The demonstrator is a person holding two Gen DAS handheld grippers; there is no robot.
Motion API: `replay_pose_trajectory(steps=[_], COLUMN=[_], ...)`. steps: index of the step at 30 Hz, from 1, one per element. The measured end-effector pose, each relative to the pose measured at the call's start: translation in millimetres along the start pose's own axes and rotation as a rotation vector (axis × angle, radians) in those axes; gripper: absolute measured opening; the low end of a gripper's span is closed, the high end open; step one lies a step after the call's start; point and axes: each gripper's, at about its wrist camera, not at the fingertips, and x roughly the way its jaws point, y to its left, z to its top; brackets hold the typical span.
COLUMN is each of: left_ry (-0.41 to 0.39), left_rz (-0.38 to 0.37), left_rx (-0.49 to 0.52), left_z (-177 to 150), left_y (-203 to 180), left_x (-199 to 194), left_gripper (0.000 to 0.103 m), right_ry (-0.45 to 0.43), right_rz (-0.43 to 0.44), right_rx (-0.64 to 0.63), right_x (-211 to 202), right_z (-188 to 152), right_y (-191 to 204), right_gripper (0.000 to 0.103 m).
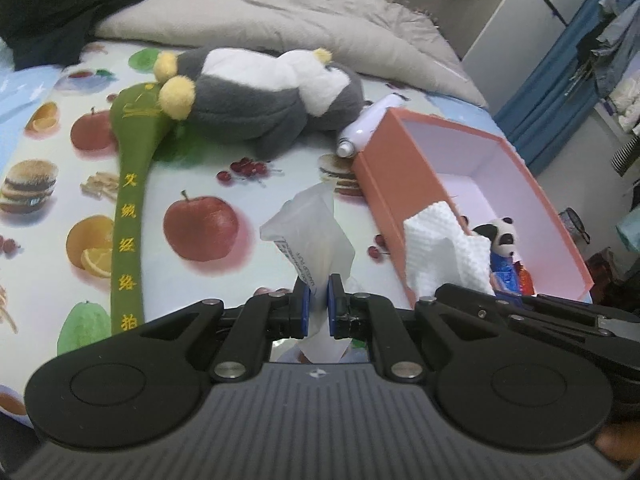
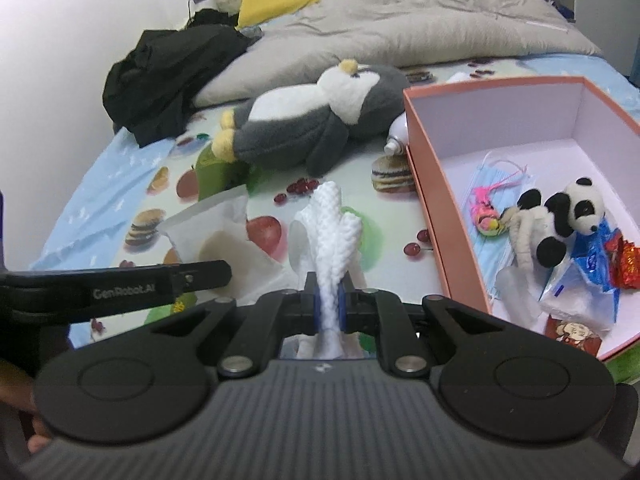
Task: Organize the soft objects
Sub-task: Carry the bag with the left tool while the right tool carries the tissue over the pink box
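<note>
Together, the 2 grippers are clamped: left on a wrapper, right on a towel, nearer the box on its right.

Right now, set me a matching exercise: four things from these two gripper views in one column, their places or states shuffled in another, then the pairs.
Things:
1. Textured white cloth
2. Translucent plastic bag
3. Toy panda
4. Penguin plush

Places or states:
A. Lying inside the pink box
B. Pinched in the left gripper
C. Lying on the fruit-print sheet
D. Pinched in the right gripper

Pairs: 1-D, 2-B, 3-A, 4-C
</note>
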Motion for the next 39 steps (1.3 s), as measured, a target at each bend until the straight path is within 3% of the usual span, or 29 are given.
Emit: replay_pose_trajectory(steps=[10,23,33,39], left_ry=[-0.026,-0.062,-0.010,0.082], left_rz=[-0.033,-0.122,-0.210,-0.205], left_rx=[0.051,0.135,0.218,0.259], left_z=[19,74,104,104], left_y=[-30,-91,-166,-195], left_x=[-15,-8,54,122], left_gripper=[0.011,0.011,0.011,0.011], right_ry=[-0.060,-0.170,-0.234,-0.187], right_rz=[0.010,-0.044,-0.151,-0.245], right_rx=[0.014,0.055,0.112,0.191], right_x=[-29,-63,-77,-58], right_z=[16,59,75,65], right_y=[-3,-41,-106,-163], right_gripper=[0.013,0.013,0.013,0.013])
